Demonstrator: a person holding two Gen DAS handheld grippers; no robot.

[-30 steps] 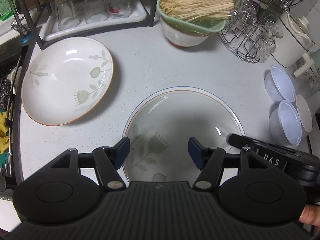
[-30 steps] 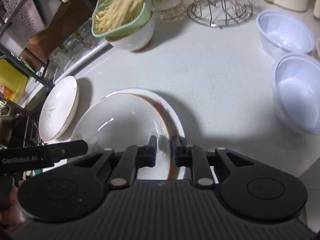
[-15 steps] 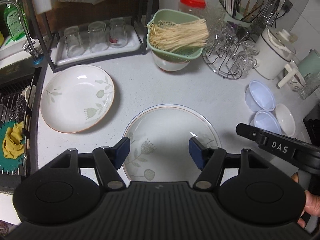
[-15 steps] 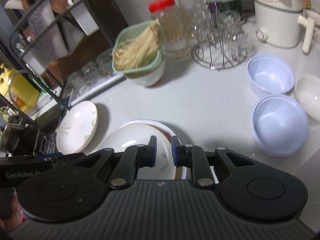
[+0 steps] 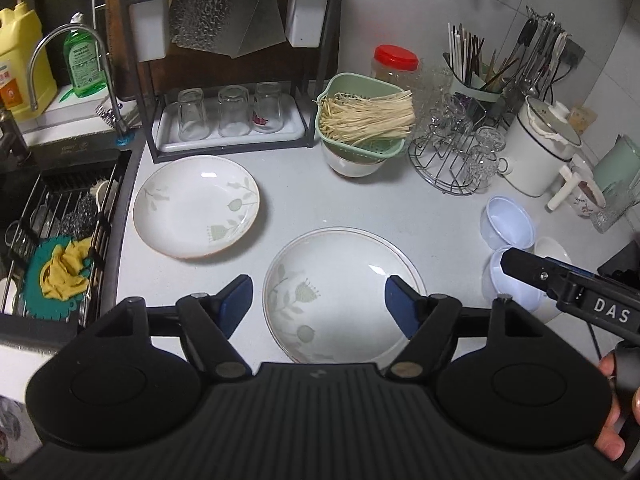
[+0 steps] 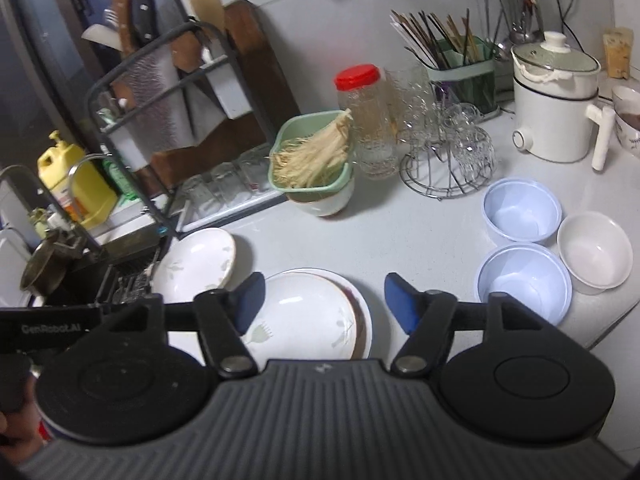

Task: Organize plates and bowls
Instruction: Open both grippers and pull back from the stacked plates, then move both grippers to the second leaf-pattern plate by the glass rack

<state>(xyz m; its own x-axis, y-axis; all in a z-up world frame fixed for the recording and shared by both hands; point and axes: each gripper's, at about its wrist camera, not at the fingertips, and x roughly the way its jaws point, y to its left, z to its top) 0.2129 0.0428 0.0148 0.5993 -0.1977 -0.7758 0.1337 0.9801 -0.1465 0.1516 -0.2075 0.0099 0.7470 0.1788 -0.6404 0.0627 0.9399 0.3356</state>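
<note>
A: What is the room like?
B: A kitchen corner with a pale tiled wall and a white speckled counter [image 5: 400, 208]. A sink [image 5: 60, 216] with a wire rack sits at its left end, under a curved tap [image 5: 60, 44].

A: And on the counter?
B: At the back, a black shelf rack [image 5: 224, 80] with three upturned glasses, then a white pot [image 5: 536, 152], a wire glass stand [image 5: 452, 160] and a green strainer [image 5: 364, 120] of noodles set on a bowl.

A: Where are the plates and bowls?
B: A stack [image 6: 320, 312] of two plates lies at the front edge. A single plate [image 5: 196, 206] lies near it, toward the sink. Two blue bowls [image 6: 522, 210] and a white bowl [image 6: 594, 254] cluster to the right, well apart from the plates.

A: The tools?
B: The left gripper [image 5: 318, 306] and right gripper [image 6: 324, 306] both hang above the stack. Their jaws have just been opening and now stand spread, with nothing between them.
</note>
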